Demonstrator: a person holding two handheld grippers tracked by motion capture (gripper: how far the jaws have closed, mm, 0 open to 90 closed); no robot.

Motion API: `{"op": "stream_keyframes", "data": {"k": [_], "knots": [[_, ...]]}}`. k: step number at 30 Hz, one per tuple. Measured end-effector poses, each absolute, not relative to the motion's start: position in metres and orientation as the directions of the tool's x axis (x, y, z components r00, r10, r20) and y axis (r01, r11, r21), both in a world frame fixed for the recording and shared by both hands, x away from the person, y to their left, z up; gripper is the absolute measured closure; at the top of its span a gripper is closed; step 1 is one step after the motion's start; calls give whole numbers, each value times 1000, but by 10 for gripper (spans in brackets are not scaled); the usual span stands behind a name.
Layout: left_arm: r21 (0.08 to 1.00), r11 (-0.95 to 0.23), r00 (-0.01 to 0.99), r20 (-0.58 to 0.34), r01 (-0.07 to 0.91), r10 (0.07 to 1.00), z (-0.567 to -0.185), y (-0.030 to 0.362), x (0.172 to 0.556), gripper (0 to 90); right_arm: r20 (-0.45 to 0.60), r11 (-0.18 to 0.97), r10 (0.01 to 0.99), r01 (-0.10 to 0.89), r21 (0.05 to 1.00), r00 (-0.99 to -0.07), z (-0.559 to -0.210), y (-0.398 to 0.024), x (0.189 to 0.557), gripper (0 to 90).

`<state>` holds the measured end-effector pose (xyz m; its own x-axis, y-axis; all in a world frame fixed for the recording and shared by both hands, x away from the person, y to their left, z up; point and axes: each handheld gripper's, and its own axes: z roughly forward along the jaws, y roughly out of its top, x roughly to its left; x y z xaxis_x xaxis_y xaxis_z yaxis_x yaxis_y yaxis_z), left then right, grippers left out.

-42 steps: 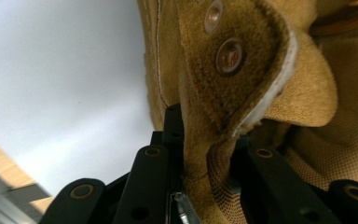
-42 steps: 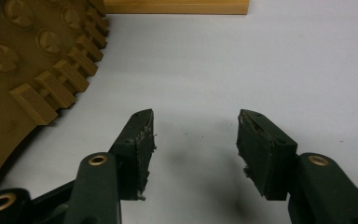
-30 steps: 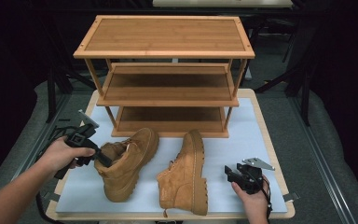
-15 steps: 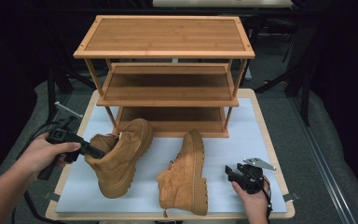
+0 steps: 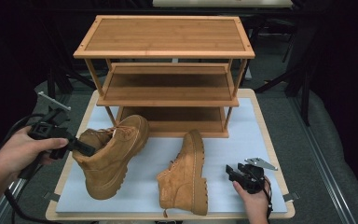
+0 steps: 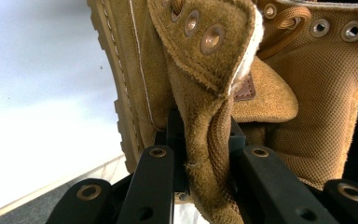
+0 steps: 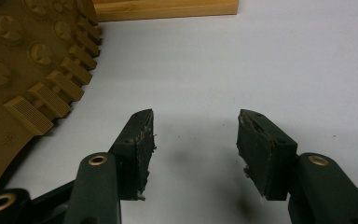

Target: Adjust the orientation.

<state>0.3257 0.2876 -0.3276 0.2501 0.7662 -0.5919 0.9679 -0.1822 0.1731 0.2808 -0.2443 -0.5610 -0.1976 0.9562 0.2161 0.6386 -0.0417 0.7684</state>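
A: Boot (image 5: 114, 156) at the lower left of the high view, is it held?

B: Yes. The left gripper (image 5: 81, 147) has its jaws clamped on the collar of that boot, and a hand (image 5: 25, 151) at the left edge carries it. The boot is tilted, toe pointing up toward the rack (image 5: 165, 77), and whether its heel end touches the white mat (image 5: 242, 140) I cannot tell. In the left gripper view the suede collar (image 6: 205, 140) sits pinched between the two black jaws.

A: And further right?

B: A second boot (image 5: 186, 175) lies on its side at lower centre, sole facing right, just in front of the rack's bottom shelf.

A: The other tool?

B: The right gripper (image 5: 235, 171) rests low at the lower right, near that sole. In the right gripper view its jaws stand wide apart with nothing between them, only bare mat, and the treaded sole (image 7: 23, 70) is at the upper left.
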Motion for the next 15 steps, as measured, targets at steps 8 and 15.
{"op": "stream_keyframes", "data": {"k": [8,15], "knots": [[221,-180,279,-589,958,758,-288,284,319,799,212,-51,960,629,776,-184,-563,-243,282,456],[249,-180,298,-608,952,735,-272,283,317,802,218,-56,958,629,775,-185,-560,-246,280,457]]}}
